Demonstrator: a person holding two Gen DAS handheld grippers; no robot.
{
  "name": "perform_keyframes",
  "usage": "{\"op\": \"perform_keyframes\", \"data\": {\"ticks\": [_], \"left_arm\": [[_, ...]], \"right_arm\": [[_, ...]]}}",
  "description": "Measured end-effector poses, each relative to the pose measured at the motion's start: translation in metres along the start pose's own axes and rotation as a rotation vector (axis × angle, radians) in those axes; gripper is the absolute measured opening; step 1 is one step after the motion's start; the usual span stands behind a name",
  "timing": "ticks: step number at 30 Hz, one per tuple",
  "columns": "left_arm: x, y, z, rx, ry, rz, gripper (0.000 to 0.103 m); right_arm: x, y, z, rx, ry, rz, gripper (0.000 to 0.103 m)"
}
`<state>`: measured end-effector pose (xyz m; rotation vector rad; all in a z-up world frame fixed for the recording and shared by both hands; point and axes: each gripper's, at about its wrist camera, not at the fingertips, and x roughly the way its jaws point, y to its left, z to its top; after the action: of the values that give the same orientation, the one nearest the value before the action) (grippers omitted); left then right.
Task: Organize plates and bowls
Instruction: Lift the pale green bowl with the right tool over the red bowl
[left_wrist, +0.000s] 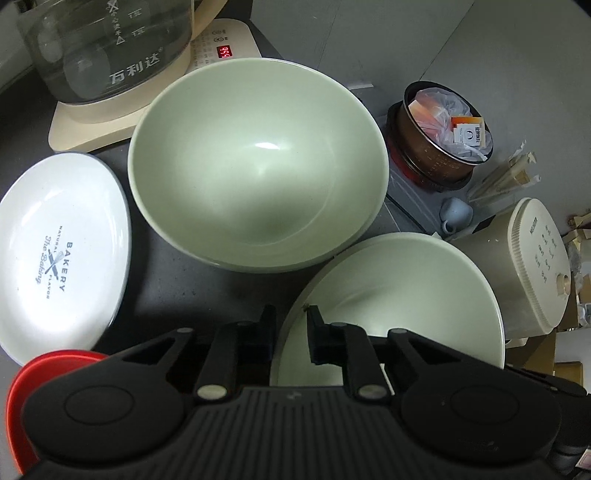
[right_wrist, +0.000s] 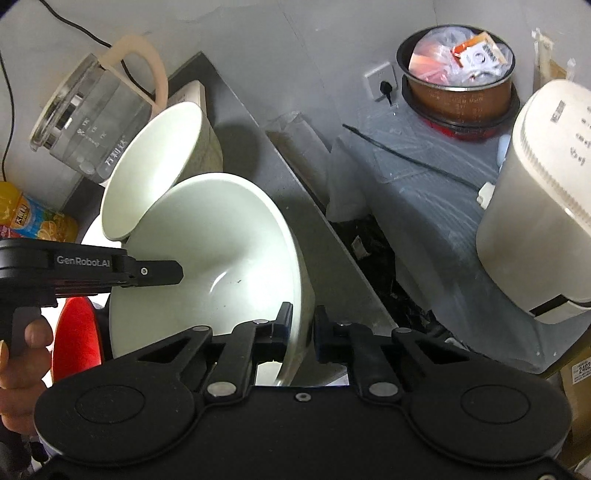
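Dark counter (left_wrist: 177, 280), cluttered. Near green bowl (left_wrist: 399, 295) at its right edge, rim pinched by left gripper (left_wrist: 291, 314) & right gripper (right_wrist: 303, 314), both clamped on. Second green bowl (left_wrist: 255, 166) touching behind; white plate (left_wrist: 62, 254) at left; kettle (left_wrist: 107, 48) toward back.

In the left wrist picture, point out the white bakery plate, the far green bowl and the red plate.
white bakery plate (left_wrist: 55, 258): left wrist view, printed centre.
far green bowl (left_wrist: 255, 166): left wrist view, inner wall.
red plate (left_wrist: 22, 398): left wrist view, visible rim.
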<state>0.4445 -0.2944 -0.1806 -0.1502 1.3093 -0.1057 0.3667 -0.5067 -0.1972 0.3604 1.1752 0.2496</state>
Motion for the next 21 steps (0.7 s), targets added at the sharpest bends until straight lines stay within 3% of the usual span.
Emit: {"op": "perform_keyframes", "data": {"ticks": [8,14,17,21], "left_arm": [[-0.031,0.009,-0.006,-0.016,-0.050,-0.079,0.013],[-0.069,0.023,-0.007,-0.016,-0.092,-0.139,0.013],[-0.089,0.030,-0.007,-0.006,-0.135,-0.150,0.013],[-0.108,0.042,-0.013,-0.011,-0.168,-0.143,0.014]], "right_arm": [[-0.038,0.027,0.001,-0.035,-0.085,-0.028,0.011],[-0.067,0.052,-0.004,-0.046,-0.144,0.002,0.013],[-0.071,0.055,-0.004,0.005,-0.143,0.051,0.015],[-0.074,0.072,-0.009,-0.049,-0.158,0.063,0.015]]}}
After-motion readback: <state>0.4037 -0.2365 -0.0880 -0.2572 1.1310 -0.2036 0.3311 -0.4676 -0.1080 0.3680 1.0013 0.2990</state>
